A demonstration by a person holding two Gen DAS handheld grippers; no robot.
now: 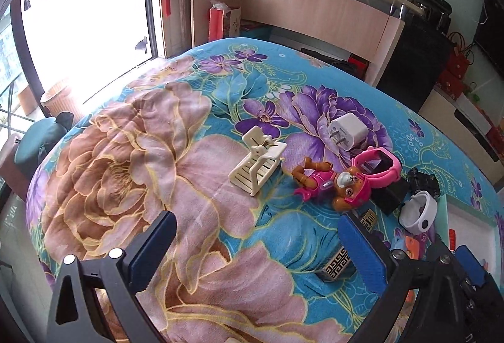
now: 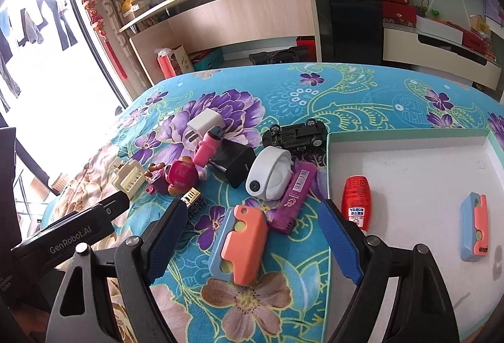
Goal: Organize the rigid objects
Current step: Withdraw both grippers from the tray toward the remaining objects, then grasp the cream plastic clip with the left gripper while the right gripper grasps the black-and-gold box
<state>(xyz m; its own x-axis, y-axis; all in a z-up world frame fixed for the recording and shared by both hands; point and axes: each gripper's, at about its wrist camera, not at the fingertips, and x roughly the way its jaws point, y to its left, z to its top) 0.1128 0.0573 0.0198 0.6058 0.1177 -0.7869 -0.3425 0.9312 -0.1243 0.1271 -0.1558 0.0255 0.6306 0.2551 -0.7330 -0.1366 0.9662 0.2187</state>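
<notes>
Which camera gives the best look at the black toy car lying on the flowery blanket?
The right wrist view: the black toy car lies in full sight there, flipped over with its wheels showing, just beyond the white tray. In the left wrist view, only a dark corner of it peeks out near the right edge, behind the white band-shaped gadget.

Home: floral blanket [image 1: 132,154], hanging laundry [image 2: 41,24]

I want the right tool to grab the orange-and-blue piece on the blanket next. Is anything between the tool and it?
Nothing visible blocks it. The right tool is open, and the orange-and-blue piece lies flat on the blanket right between its fingers. The purple bar lies just beyond its far end, close or touching.
</notes>
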